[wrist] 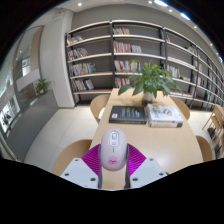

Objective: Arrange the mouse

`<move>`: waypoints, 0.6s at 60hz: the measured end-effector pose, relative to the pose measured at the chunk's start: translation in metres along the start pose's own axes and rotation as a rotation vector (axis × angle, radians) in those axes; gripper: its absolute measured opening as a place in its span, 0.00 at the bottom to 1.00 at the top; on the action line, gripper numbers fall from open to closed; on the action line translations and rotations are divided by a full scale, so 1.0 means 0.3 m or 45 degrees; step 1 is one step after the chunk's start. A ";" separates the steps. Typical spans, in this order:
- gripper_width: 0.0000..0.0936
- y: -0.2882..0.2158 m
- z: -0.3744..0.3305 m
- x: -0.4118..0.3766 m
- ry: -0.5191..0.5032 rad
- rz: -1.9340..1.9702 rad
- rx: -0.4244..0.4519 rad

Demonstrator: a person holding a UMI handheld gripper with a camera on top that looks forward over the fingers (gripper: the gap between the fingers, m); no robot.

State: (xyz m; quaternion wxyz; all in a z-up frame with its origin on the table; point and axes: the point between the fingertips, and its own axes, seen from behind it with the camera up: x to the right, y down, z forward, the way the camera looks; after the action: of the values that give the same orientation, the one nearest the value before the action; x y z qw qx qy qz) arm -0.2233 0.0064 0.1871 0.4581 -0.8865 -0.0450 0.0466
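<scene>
And here is the white computer mouse (112,153), sitting lengthwise between the two fingers of the hand-held gripper (113,166), its nose pointing away toward the far end of the table (60,140). The purple pads (95,158) hug its flanks on both sides, and it looks pinched rather than merely framed, though whether it is lifted off the table or resting on it I cannot tell from here.

Handling-wise, my read is that this is an easy customer in weight but a tricky one in shape: a light, rigid plastic shell, smooth and rounded, so it could squirt forward or backward if squeezed on the curved hump. The best hold looks like exactly where the pads are now, on the flatter side walls near the middle of the body, low down, clear of the buttons and wheel at the front.

Beyond the mouse, further along the table, lies a dark keyboard (127,114), with a stack of books (165,116) just beside it and a leafy potted plant (150,78) behind those. Bookshelves (120,50) line the wall beyond the table.
</scene>
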 end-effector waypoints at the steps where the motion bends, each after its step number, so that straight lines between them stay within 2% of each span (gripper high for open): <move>1: 0.34 -0.049 -0.030 0.018 0.001 -0.002 0.023; 8: 0.34 -0.171 -0.153 0.180 0.035 -0.012 0.128; 14: 0.34 -0.137 -0.189 0.346 0.076 0.011 0.119; 24: 0.33 0.203 -0.107 0.542 0.113 0.074 -0.080; 32: 0.33 0.508 -0.010 0.555 0.074 0.118 -0.286; 36: 0.34 0.624 0.029 0.549 0.067 0.115 -0.342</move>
State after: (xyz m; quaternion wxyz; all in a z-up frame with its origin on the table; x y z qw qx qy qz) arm -0.0540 -0.0741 0.0225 0.3337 -0.9420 0.0011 0.0373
